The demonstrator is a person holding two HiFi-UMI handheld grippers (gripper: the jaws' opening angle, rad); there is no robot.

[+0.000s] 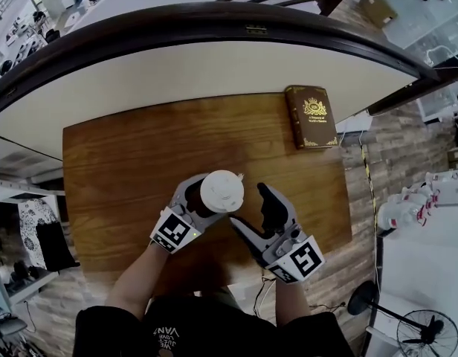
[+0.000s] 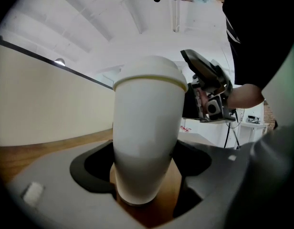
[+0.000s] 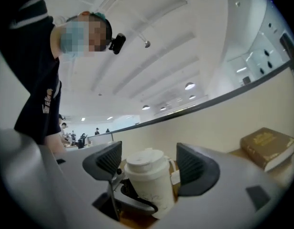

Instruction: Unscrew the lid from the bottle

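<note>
A white bottle (image 1: 221, 191) with a white lid stands upright on the wooden table (image 1: 125, 162). My left gripper (image 1: 203, 207) is shut on the bottle's body from the left; in the left gripper view the bottle (image 2: 147, 142) fills the gap between the jaws and its lid (image 2: 149, 73) sits above them. My right gripper (image 1: 253, 213) is open just right of the bottle, not touching it. In the right gripper view the lid (image 3: 146, 161) shows between and beyond the open jaws, with the left gripper's jaw (image 3: 132, 202) around the bottle lower down.
A brown book (image 1: 311, 116) with gold print lies at the table's far right corner, also seen as the book (image 3: 268, 147) in the right gripper view. A curved white counter (image 1: 214, 73) with a dark rail runs behind the table. A fan (image 1: 426, 333) stands on the floor at right.
</note>
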